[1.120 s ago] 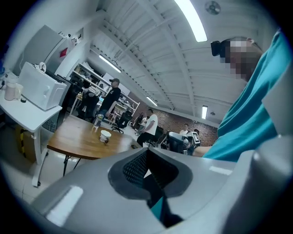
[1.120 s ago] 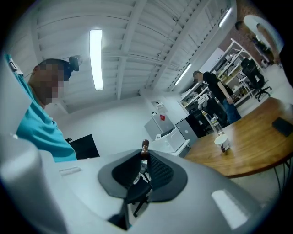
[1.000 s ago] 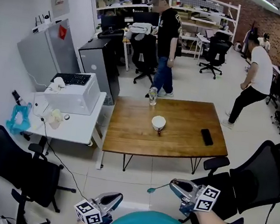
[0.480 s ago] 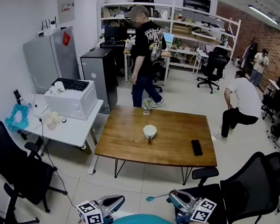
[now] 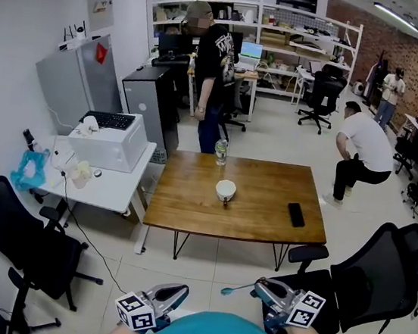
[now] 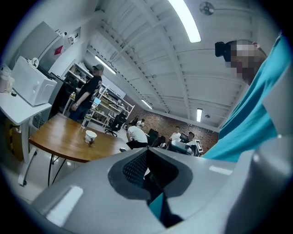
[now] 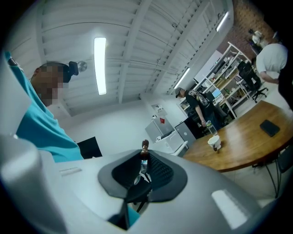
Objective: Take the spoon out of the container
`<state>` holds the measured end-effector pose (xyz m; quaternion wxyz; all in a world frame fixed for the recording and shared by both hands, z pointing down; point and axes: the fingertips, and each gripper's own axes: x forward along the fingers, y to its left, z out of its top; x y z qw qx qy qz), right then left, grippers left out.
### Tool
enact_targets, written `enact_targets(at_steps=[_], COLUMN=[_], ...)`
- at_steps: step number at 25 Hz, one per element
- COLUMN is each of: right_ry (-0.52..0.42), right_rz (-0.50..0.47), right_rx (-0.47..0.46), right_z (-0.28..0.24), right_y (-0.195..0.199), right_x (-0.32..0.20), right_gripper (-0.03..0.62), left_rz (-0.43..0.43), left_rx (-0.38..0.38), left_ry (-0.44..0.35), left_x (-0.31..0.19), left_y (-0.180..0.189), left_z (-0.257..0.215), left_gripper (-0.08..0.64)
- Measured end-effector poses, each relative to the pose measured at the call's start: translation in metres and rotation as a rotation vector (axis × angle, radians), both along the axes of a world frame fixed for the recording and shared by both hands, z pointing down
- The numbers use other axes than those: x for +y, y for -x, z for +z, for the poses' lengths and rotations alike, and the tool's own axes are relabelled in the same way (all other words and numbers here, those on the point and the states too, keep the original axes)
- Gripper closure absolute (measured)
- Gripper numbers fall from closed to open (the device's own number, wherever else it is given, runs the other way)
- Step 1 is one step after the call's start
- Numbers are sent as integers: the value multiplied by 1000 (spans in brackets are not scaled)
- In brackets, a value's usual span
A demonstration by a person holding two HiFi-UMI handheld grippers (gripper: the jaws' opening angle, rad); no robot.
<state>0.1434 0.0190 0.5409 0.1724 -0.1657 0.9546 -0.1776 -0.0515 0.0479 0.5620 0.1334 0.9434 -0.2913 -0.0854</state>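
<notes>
Spoon [image 5: 234,288] sits clamped between jaws of the right tool [image 5: 257,286].

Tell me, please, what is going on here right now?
A person holds a gripper in each hand, some way back from the wooden table. The right gripper is shut on a spoon, which is already out of the white cup on that table. The left gripper is shut and empty.

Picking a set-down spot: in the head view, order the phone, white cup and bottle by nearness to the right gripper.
From the right gripper:
1. Phone, right side of the table.
2. White cup, table centre.
3. Bottle, table's far edge.
</notes>
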Motion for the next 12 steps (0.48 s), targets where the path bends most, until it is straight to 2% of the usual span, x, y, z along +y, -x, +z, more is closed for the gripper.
enact_targets(at_steps=[4, 12], right_ry=[-5, -11], right_rz=[-4, 1], right_rx=[3, 4], right_z=[-1, -1], right_y=[0, 1], right_x=[0, -3], right_gripper=[552, 552], left_rz=[9, 4], left_rx=[-31, -10], left_ry=[-35, -22], left_x=[0, -4], left_y=[1, 3], left_z=[-1, 0], left_gripper=[561, 561])
